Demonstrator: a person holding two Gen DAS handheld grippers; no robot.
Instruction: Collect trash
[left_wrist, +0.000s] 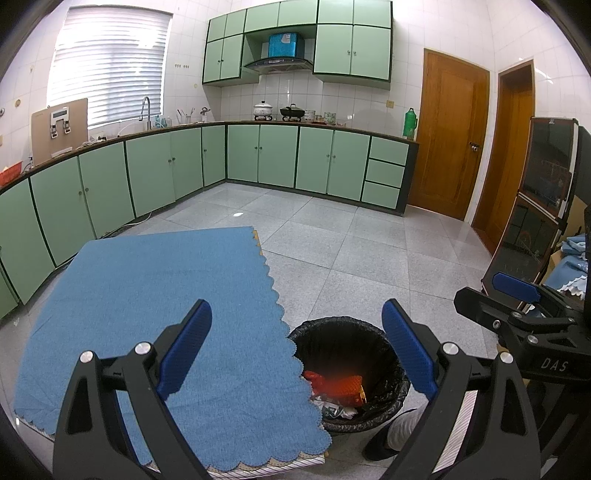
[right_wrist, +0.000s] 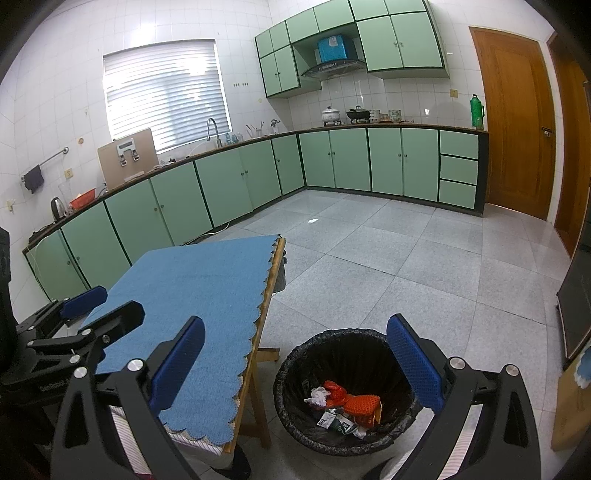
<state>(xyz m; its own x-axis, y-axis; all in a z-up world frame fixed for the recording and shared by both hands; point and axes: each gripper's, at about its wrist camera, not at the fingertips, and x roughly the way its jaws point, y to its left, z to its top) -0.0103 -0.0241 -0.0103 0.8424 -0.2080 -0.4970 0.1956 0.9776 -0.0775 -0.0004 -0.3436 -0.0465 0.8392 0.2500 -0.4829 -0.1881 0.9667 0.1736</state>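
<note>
A round bin lined with a black bag (left_wrist: 388, 410) (right_wrist: 295, 421) stands on the floor beside the table. Inside lie a red-orange wrapper (left_wrist: 341, 386) (right_wrist: 360, 404), crumpled white paper (right_wrist: 318, 397) and other scraps. My left gripper (left_wrist: 295, 350) is open above the table edge and the bin, nothing between its blue pads. My right gripper (right_wrist: 295, 369) is open too, hovering over the bin and holding nothing. The right gripper also shows at the right edge of the left wrist view, and the left gripper at the left edge of the right wrist view.
A blue scalloped cloth (left_wrist: 166, 314) (right_wrist: 192, 306) covers a wooden folding table (right_wrist: 258, 373). Green cabinets (left_wrist: 147, 173) line the left and far walls. Wooden doors (left_wrist: 447, 133) stand at the right, with a dark cabinet (left_wrist: 535, 206) near them. Grey tiled floor (left_wrist: 351, 251) stretches ahead.
</note>
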